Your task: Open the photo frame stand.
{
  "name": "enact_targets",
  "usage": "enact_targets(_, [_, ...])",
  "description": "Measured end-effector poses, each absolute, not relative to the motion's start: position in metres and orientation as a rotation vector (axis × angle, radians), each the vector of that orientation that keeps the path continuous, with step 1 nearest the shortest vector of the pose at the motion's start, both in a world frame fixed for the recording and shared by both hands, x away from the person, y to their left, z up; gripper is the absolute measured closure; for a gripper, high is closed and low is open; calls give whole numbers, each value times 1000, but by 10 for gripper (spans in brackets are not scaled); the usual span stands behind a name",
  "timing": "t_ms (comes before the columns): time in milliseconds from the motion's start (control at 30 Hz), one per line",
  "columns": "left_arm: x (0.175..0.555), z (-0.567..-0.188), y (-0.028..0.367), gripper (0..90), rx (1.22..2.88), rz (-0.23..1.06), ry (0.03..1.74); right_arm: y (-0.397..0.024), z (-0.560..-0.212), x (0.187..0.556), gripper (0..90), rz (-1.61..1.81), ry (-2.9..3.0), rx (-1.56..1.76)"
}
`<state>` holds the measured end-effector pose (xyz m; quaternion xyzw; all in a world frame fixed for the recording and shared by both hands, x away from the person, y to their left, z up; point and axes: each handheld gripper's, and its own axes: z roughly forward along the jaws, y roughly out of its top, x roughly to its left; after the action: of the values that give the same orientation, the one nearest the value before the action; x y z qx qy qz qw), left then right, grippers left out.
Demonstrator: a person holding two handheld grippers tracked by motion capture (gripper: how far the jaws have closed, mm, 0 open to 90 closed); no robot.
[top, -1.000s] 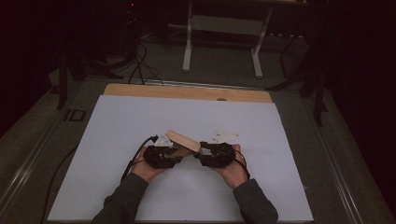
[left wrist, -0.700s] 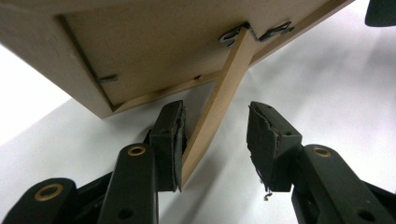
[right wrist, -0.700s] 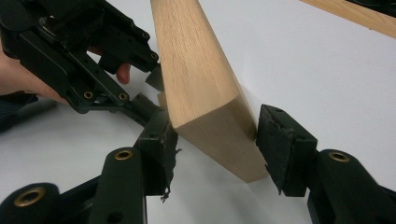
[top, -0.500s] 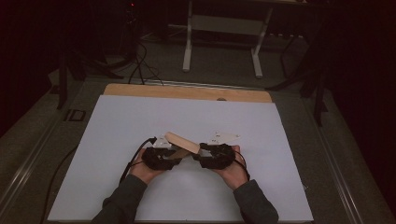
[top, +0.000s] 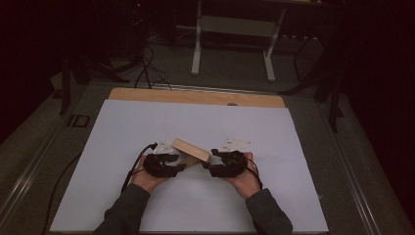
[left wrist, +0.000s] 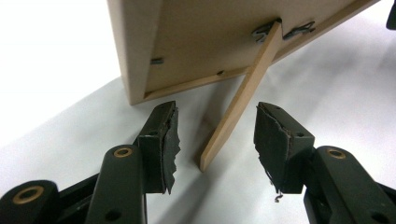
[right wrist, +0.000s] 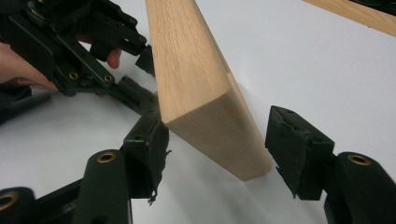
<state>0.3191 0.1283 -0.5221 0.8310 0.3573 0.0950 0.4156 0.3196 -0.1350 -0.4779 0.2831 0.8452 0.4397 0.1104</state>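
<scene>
Hands meet low on the white counter [top: 147, 122] in the high view, left tongs [top: 172, 164] and right tongs [top: 211, 168] flanking a wooden picture frame [top: 192, 150] leaning between them. Left gripper view: the frame's back, its stand leg [left wrist: 240, 98] planted between parted pads, untouched; the jaws have just been opening. Right gripper view: the frame's corner [right wrist: 205, 93] sits between pads that have likewise just opened, none pressing.

The picture frame [right wrist: 201, 88] is pale, smooth, matt wood with visible grain; its back board [left wrist: 205, 37] looks like matt fibreboard with small metal clips. The desk [top: 147, 122] is covered in smooth white sheet. The jaws carry torn, rough black rubber-like pads [left wrist: 170, 140].
</scene>
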Motion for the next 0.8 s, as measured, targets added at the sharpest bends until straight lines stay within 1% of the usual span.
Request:
enact_targets(467, [314,-516,143,502,2033,268,919,-143,-479,319,355,1273,2515,825])
enact_targets(800, [311,-513,157,536,1973,303,968,-150,-483,319,358,1249,2551,807])
